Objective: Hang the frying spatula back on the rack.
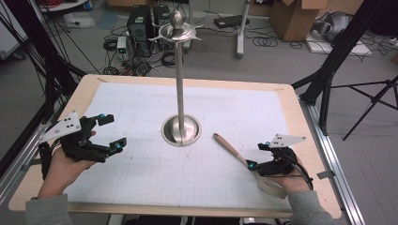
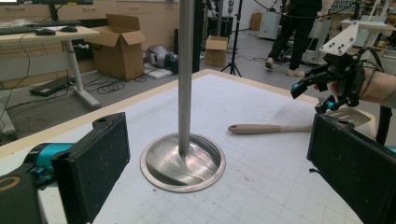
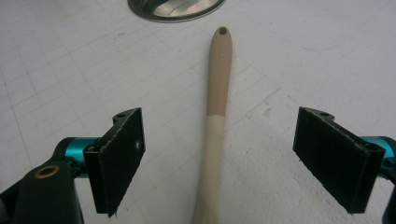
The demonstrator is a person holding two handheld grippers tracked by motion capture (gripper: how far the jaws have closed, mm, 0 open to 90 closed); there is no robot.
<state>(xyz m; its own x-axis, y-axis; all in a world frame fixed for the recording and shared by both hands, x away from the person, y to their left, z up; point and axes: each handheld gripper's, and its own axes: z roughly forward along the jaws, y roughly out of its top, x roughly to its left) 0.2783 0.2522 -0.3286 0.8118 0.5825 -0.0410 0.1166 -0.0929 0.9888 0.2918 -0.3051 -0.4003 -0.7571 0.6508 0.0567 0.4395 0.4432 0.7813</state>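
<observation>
Beige and lying flat on the gridded mat [image 1: 141,112], the spatula [image 1: 234,152] pointed its holed handle end at the steel stand [image 1: 181,129]. My right gripper [image 3: 219,158] hung over its neck, jaws wide, the handle between them but untouched. My left gripper [image 1: 109,133] stood open too, holding nothing, well apart on the stand's other side. I judged this the moment before the pick: lower, close on the handle, then lift toward the hooks atop the stand.
</observation>
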